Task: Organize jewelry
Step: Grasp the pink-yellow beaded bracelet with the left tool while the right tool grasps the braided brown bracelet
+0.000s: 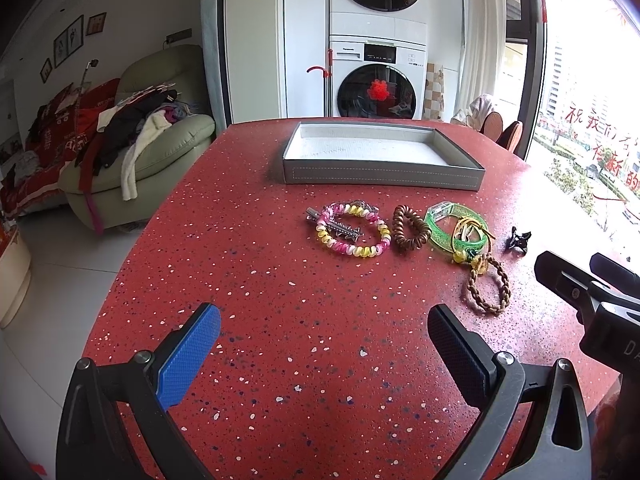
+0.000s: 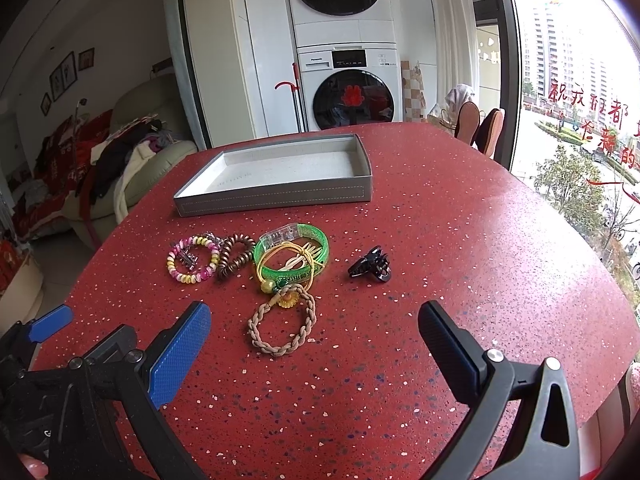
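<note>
Both our left gripper point(image 1: 324, 330) and right gripper point(image 2: 314, 330) hold their fingers spread wide over the red speckled table point(image 2: 460, 220), gripping nothing. Ahead of the right fingers we see a braided tan hair tie point(image 2: 282, 328), beyond it a green plastic bangle point(image 2: 294, 258), and a black claw clip point(image 2: 370, 266) beside it. Farther off sits the shallow grey tray point(image 2: 276, 196)

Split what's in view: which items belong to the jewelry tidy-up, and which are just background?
Job items:
grey tray, nothing visible in it
pink-yellow coil band with a metal clip lying in it
brown coil tie
green bangle with a yellow cord loop
braided band
black claw clip

Background:
red table
stacked washer and dryer
sofa with clothes
</note>
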A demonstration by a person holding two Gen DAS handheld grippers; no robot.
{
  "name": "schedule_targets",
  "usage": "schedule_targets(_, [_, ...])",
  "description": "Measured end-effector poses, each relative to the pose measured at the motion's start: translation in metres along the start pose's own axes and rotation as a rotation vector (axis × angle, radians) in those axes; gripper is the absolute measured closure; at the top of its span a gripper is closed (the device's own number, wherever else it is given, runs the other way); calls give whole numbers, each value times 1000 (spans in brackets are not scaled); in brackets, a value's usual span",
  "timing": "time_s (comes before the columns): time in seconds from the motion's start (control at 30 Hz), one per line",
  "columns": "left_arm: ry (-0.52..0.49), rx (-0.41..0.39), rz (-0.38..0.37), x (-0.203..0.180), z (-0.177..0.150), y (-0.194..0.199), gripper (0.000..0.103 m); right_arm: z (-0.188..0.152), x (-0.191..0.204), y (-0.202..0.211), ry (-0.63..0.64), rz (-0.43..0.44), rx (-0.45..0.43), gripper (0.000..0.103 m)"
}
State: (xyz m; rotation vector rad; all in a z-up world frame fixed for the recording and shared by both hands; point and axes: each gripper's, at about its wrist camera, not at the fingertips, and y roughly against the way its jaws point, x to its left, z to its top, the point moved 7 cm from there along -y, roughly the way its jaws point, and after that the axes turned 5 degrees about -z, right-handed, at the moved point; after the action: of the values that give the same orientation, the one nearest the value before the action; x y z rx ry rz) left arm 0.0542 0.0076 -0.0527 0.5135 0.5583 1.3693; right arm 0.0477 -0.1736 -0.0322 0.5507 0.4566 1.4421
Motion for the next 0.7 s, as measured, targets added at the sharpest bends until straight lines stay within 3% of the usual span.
schedule_targets(0.27, [77, 80, -39, 20, 20, -22, 0, 1, -12, -15, -20, -8, 82, 0])
schedule_targets(0.5, [117, 140, -75, 33, 40, -46, 0, -3, -22, -41, -31, 6, 213, 0])
schedule_targets(0.7, [143, 189, -98, 34, 53, -69, 0, -5, -16, -58, 22, 12, 283, 0])
